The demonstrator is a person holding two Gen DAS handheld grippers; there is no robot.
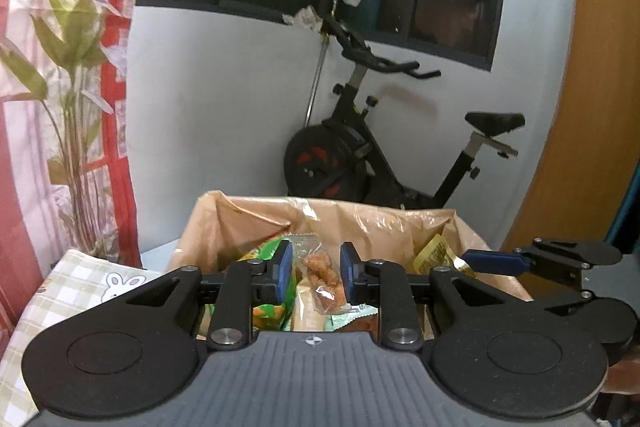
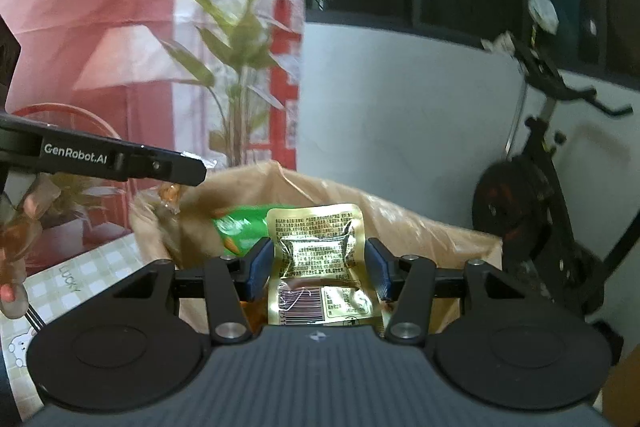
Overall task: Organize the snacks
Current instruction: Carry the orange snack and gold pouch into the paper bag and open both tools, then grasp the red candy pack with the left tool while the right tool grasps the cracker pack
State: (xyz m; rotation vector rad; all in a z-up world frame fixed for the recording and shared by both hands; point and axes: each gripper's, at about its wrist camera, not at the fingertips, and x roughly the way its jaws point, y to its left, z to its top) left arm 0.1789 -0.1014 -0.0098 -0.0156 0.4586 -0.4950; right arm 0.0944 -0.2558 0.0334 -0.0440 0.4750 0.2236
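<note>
A cardboard box lined with a tan plastic bag (image 1: 256,215) holds several snack packs, among them a green pack (image 2: 236,227). My left gripper (image 1: 315,273) is over the box, its blue pads on either side of a clear packet of brown snack pieces (image 1: 324,277), touching it. My right gripper (image 2: 318,267) is over the same box (image 2: 420,223) and is shut on a gold foil packet (image 2: 318,255) with printed text and a barcode. The right gripper's finger and gold packet (image 1: 434,255) show at the box's right side in the left wrist view. The left gripper's finger (image 2: 120,161) shows at the left.
The box stands on a checked cloth with bunny prints (image 1: 92,279). A black exercise bike (image 1: 360,151) stands behind by the white wall. A red and white curtain with a leaf print (image 1: 60,87) hangs at the left. A wooden door (image 1: 592,107) is at the right.
</note>
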